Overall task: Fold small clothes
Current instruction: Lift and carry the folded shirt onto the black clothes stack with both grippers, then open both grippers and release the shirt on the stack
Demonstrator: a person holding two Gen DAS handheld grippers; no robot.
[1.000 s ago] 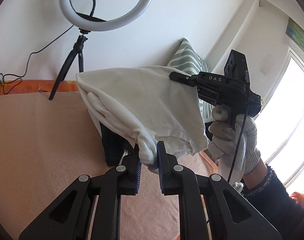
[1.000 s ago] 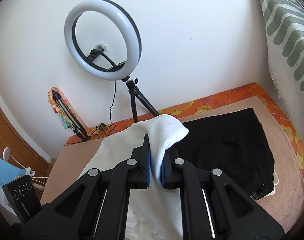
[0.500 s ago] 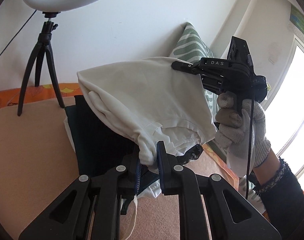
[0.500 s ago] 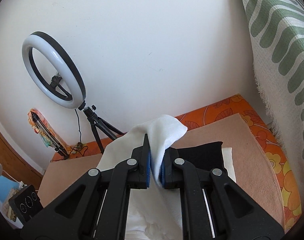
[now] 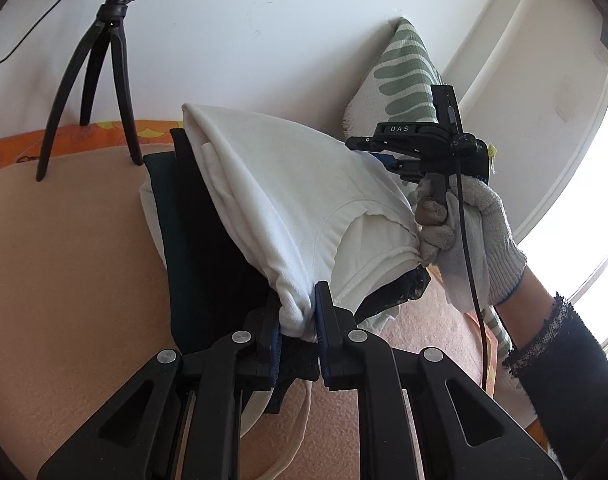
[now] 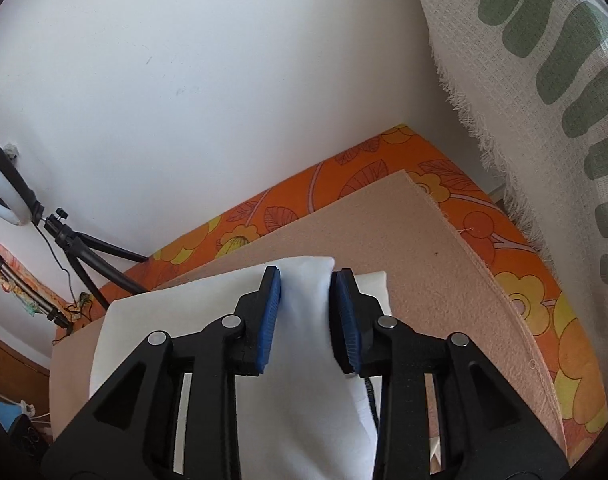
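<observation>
Item: white garment (image 5: 288,184), slung between my two tools above a dark folded garment (image 5: 208,248) on the blanket (image 5: 64,280). My left tool (image 5: 298,316) pinches one bunched corner. My right tool (image 6: 307,316) has just been opening; cloth lies between its parted pads.

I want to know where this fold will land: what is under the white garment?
Under the white garment lies a dark folded garment on another white piece, atop the tan blanket. The rest underneath is covered.
</observation>
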